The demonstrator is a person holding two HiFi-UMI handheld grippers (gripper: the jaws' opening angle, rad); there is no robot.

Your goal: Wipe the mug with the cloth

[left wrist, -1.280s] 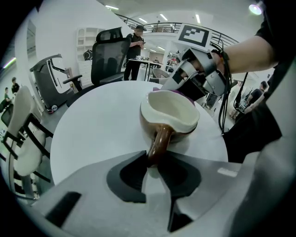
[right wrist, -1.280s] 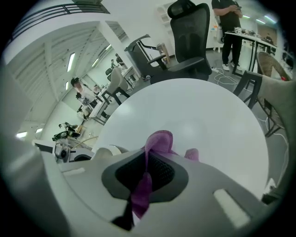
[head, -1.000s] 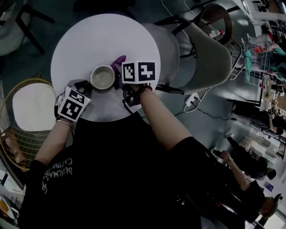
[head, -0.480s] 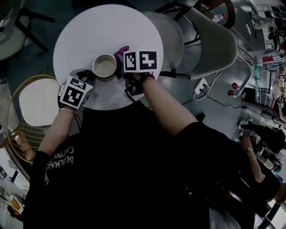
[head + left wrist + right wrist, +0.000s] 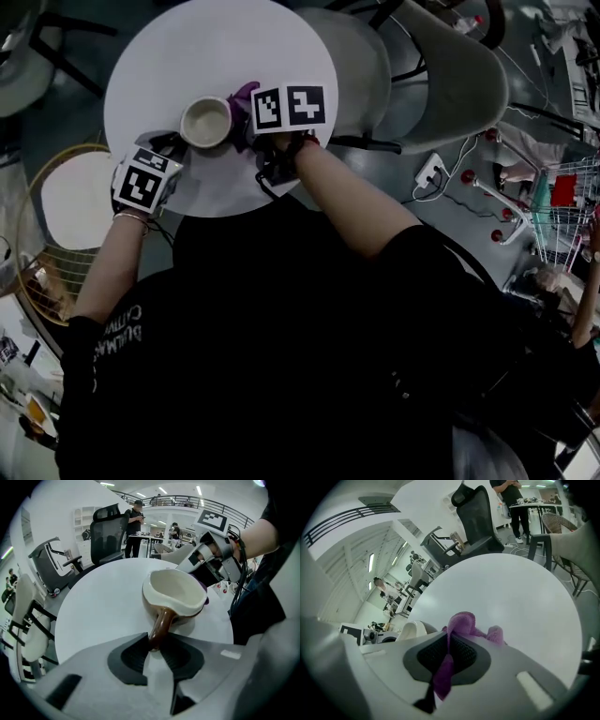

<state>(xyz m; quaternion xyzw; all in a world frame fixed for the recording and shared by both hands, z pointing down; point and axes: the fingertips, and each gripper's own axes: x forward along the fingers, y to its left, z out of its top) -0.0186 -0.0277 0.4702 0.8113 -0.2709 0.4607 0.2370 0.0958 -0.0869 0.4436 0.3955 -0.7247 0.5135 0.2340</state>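
- The mug (image 5: pixel 207 122), cream inside and brown outside, stands upright on the round white table (image 5: pixel 244 47), in the upper left of the head view and near the table's lower edge.
- The left gripper (image 5: pixel 157 648) comes in from the lower left of the head view. Its jaws stand narrow, clamped on the mug's brown handle (image 5: pixel 161 627), which runs straight down between the two dark pads at the bottom centre of the left gripper view.
- The right gripper (image 5: pixel 447 651) sits just right of the mug in the head view. Its jaws are pinched on the purple cloth (image 5: pixel 461 623); one fold bunches above the pads and a strip hangs down between them.
- In the left gripper view the cloth shows as a dark purple patch against the mug's right outer wall, at the centre right of the frame.
- A grey chair (image 5: pixel 459 84) stands at the table's right, in the upper right of the head view.
- A black office chair (image 5: pixel 110 531) stands beyond the table, in the upper left of the left gripper view.
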